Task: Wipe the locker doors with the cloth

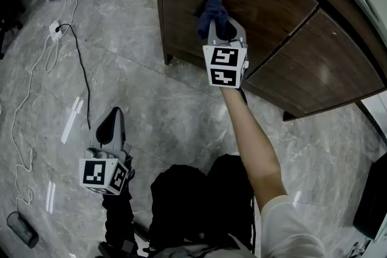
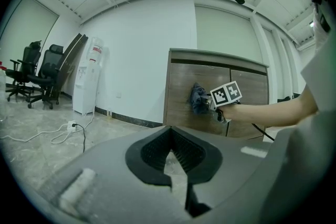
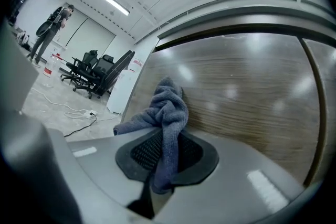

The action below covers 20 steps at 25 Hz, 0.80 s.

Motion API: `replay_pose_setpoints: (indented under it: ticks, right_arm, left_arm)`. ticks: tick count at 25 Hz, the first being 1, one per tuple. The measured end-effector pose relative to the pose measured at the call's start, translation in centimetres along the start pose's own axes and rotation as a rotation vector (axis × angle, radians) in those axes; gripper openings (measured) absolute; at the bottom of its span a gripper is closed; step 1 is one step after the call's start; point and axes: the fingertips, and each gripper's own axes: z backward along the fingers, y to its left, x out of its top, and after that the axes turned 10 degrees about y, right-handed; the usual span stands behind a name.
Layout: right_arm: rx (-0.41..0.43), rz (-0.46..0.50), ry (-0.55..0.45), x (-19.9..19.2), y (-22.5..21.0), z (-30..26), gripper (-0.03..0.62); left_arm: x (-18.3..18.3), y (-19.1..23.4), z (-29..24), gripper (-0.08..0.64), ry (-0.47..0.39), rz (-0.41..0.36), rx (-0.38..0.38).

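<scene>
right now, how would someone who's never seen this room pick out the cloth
Find the dark brown wooden locker cabinet standing on the grey marble floor, and look at its leftmost door. Against that door is the cloth, a bunched blue-grey towel clamped in the right gripper's jaws. It is the only soft, blue thing on the bare wood.
</scene>
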Motion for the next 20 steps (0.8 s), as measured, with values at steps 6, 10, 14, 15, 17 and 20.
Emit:
replay_pose_setpoints:
  ticks: [6, 10, 14, 15, 17, 20]
  right_arm:
    - [0.049, -0.001, 0.009, 1.1, 3.3, -2.1, 0.048]
    - [0.081, 0.015, 0.006, 1.6, 5.2, -3.5, 0.048]
    - [0.104, 0.027, 0.01, 2.0, 6.8, -4.6, 0.048]
    - [0.109, 0.032, 0.01, 2.2, 7.2, -4.8, 0.048]
    - [0.122, 0.042, 0.015, 2.3, 8.0, -5.3, 0.048]
    - [0.168, 0.038, 0.044, 2.1, 9.5, -6.3, 0.048]
  left_arm:
    - [-0.3, 0.3, -0.2, -0.002, -0.007, 0.002, -0.006]
    - [-0.3, 1.1, -0.3, -0.002, 0.011, 0.016, 0.007]
    - [-0.7, 1.7, -0.5, -0.001, 0.009, 0.022, 0.014]
    - [-0.8, 1.8, -0.6, -0.002, 0.008, 0.022, 0.013]
    - [-0.8, 1.9, -0.6, -0.002, 0.016, 0.025, 0.013]
    - [-1.0, 2.1, -0.6, -0.002, 0.016, 0.026, 0.014]
